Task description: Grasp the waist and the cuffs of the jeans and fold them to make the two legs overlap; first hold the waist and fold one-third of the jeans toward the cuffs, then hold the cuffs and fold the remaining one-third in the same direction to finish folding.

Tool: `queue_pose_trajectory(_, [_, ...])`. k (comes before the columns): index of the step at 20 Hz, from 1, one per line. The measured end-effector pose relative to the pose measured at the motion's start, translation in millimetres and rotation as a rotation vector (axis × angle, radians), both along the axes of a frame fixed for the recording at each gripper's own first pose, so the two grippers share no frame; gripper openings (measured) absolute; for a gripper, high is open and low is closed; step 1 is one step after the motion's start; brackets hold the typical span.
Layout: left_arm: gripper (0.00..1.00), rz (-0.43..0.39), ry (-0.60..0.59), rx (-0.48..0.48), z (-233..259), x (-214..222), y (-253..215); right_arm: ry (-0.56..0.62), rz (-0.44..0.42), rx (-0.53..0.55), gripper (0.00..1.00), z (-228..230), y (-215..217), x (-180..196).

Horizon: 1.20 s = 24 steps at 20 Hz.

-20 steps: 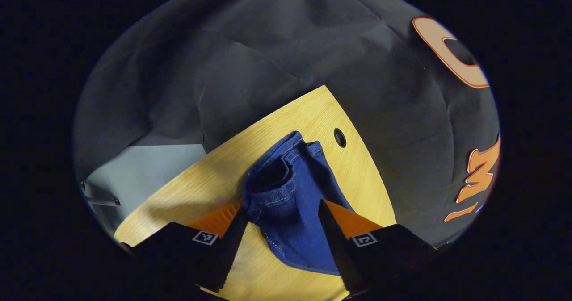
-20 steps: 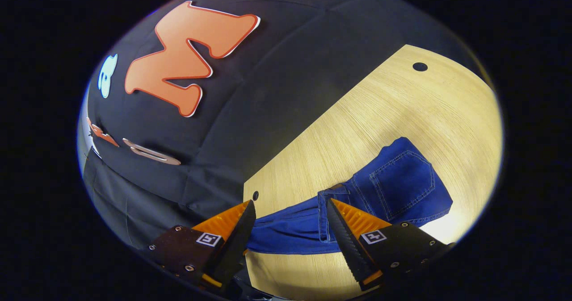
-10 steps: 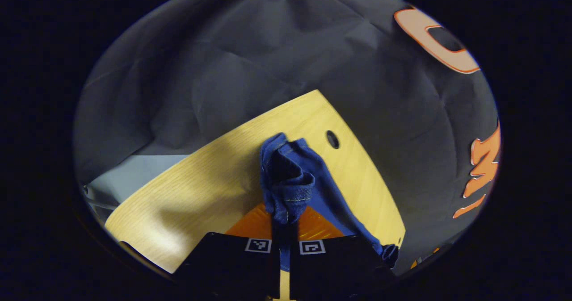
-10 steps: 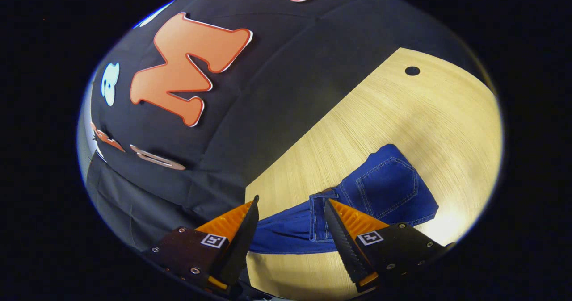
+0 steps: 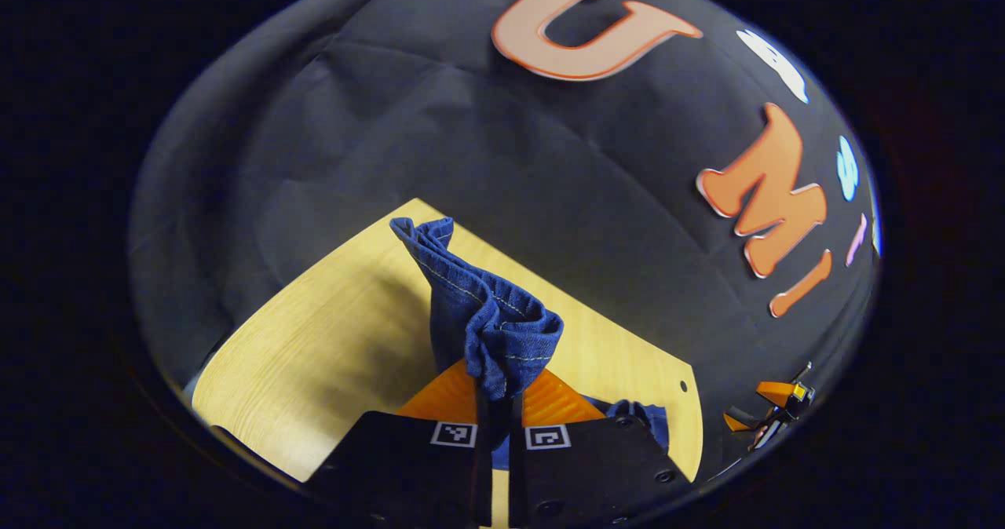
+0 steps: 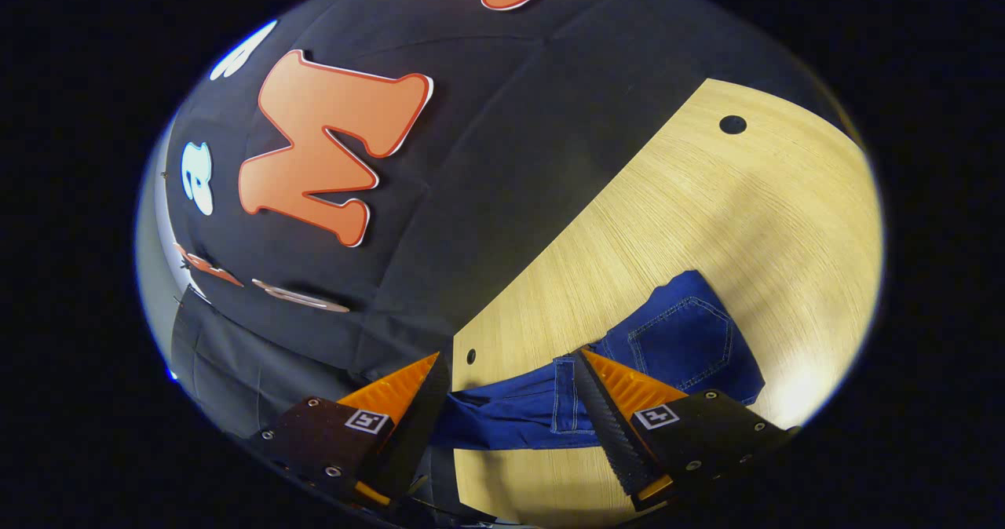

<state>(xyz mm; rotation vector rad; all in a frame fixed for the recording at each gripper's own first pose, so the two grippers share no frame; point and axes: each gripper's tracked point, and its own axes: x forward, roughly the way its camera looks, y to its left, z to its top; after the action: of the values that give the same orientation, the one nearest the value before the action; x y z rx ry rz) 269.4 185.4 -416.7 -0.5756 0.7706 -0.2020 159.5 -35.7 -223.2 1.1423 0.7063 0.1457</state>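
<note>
Jeans (image 6: 675, 341): blue denim, lying across the pale wood surface (image 6: 707, 199) in my right gripper view, back pocket facing up, waist end running toward the near edge of the surface between my right claw's fingers.
Cuff end (image 5: 479, 309): bunched up and lifted off the surface in my left gripper view, standing up in a crumpled column with the hem stitching showing at the top.
Left claw (image 5: 493, 403): pressed together on that bunched cuff fabric, so it's pinching the denim; both fingers squeeze it right at the bottom of the wad.
Right claw (image 6: 510, 395): spread wide, fingers on either side of the waist part of the jeans. Can't tell from here if the tips touch the cloth, but nothing is gripped.
Surface: light wood grain, a small round hole (image 6: 732, 125) near the far corner and another small hole (image 6: 471, 355) close to the near edge by my right claw.
Other bit: in my left gripper view I can spot the other claw (image 5: 773, 407) far off at the lower right.
</note>
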Motion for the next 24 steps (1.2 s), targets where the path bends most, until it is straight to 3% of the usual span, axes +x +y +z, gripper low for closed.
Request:
queue_pose_trajectory(4, [0.08, -0.103, -0.085, -0.014, 52, 0, -68, 0.001, 0.015, 0.029, 0.98, -5, -8, -3])
queue_pose_trajectory(8, [0.08, -0.208, -0.106, -0.015, 69, -11, -142, 0.001, 0.013, 0.047, 0.98, -11, -23, -7])
queue_pose_trajectory(14, [0.08, -0.344, -0.099, 0.016, 67, -27, -237, -0.002, -0.002, 0.057, 0.98, -17, -55, -12])
queue_pose_trajectory(24, [0.08, -0.451, -0.052, 0.136, 42, -48, -342, 0.0, -0.012, 0.077, 0.97, -27, -88, -20])
